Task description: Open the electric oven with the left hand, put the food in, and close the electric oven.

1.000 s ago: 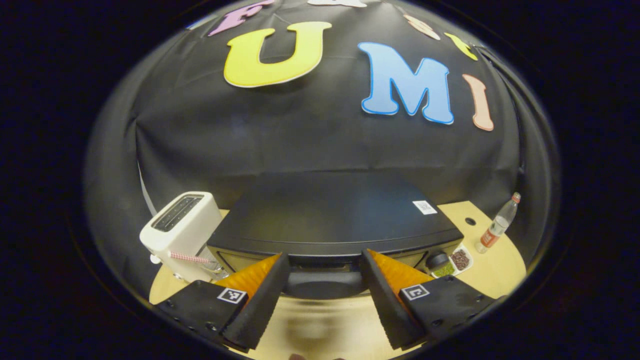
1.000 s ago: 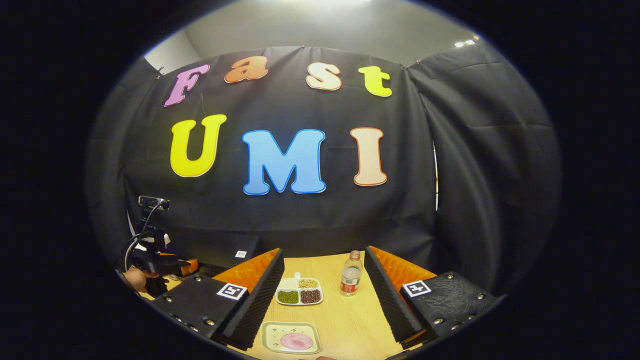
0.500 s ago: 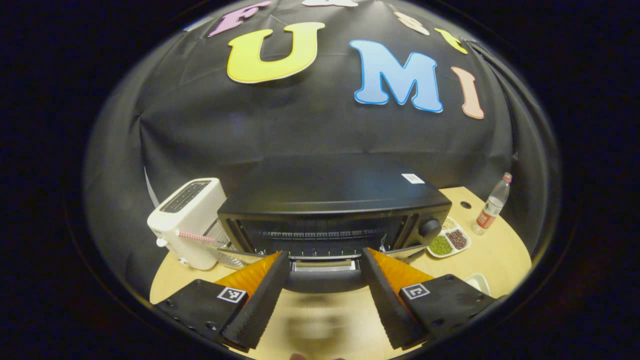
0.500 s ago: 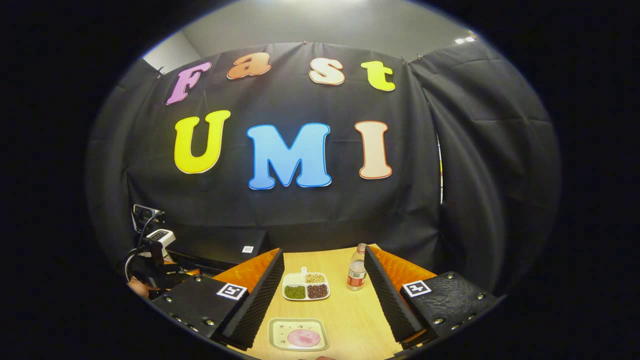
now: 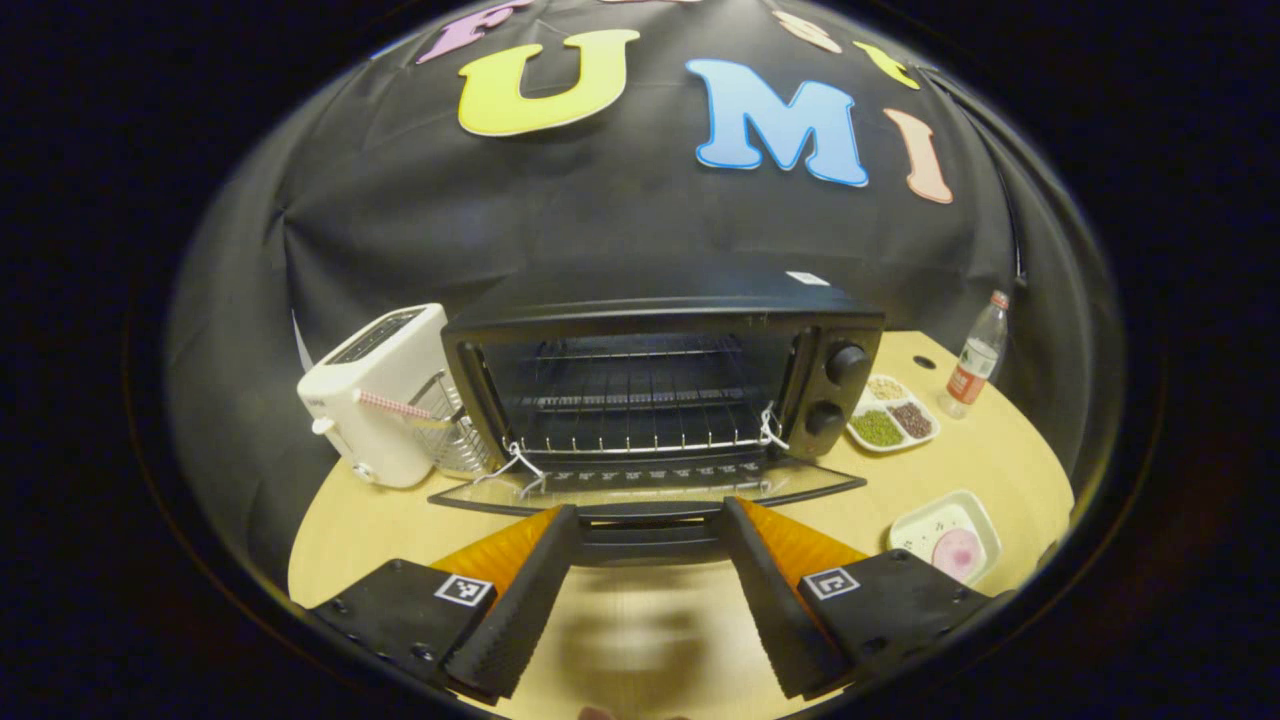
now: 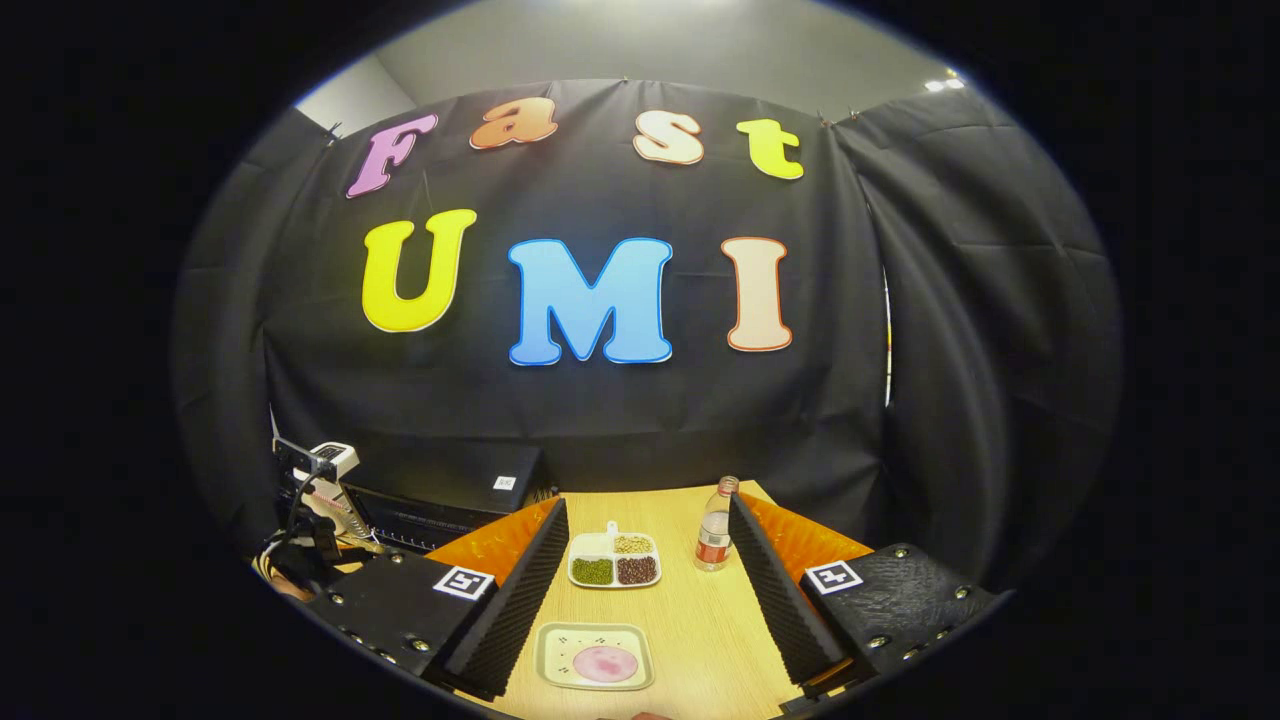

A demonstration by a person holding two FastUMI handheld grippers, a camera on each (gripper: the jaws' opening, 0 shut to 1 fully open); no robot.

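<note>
Left gripper view, L to R. Toaster [image 5: 375, 395], white, at 9 o'clock, w/ a wire basket [image 5: 448, 437] just beside the oven's left wall. Electric oven [image 5: 660, 385] at centre: door [image 5: 640, 490] dropped almost flat toward the camera, cavity exposed, wire rack [image 5: 640, 410] inside, two knobs [image 5: 838, 385] on its right panel. Left gripper [image 5: 645, 560] at 6 o'clock: fingers spread wide, the door handle [image 5: 645, 540] sits between them. Can't tell if either pad touches the handle; it reads as straddled, not clamped. At 3 o'clock: divided snack tray [image 5: 890, 415], bottle [image 5: 975, 355] behind it. At 4 o'clock: plate [image 5: 925, 520] w/ the food [image 5: 958, 552], a pink slice, on the table [image 5: 640, 660] well right of the door.

Right gripper view, L to R: oven edge at 8 o'clock; right gripper [image 6: 645, 590] wide, empty, hovering over the table. The plate lies at 6 o'clock between its fingers, lower than the tips; snack tray and bottle beyond.

Judgement: opening step is near done. To finish well, lower the door to its stop w/o letting it slam, then back the left gripper straight out so the handle isn't dragged. Right should come down on the plate rim, not the slice, keep it level, and approach the rack from the front over the door. Risk: clipping the door edge or the knobs.
</note>
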